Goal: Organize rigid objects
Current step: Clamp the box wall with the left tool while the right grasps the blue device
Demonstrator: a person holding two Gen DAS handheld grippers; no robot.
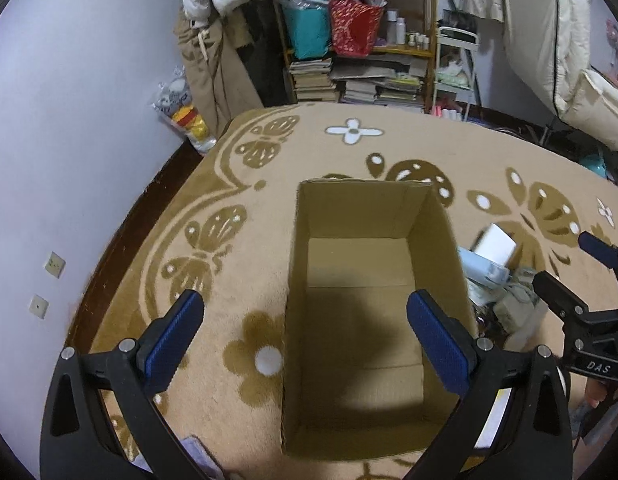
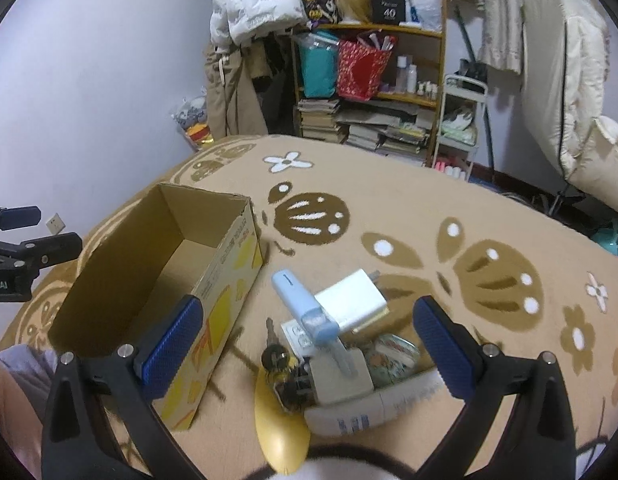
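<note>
Hovering spread wide and empty, the right gripper (image 2: 309, 340) has the blue stick (image 2: 305, 308) dead ahead, lengthwise; left gripper (image 1: 305, 336), likewise unclenched, faces the empty cardboard box (image 1: 361, 320).

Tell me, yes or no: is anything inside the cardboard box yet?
No. The left wrist view looks straight down into the cardboard box, and only its bare bottom shows.

box (image 2: 157, 280) on rug (image 2: 389, 208) | item pile (image 2: 341, 344) just right of box | shelf (image 2: 389, 92) behind
</note>
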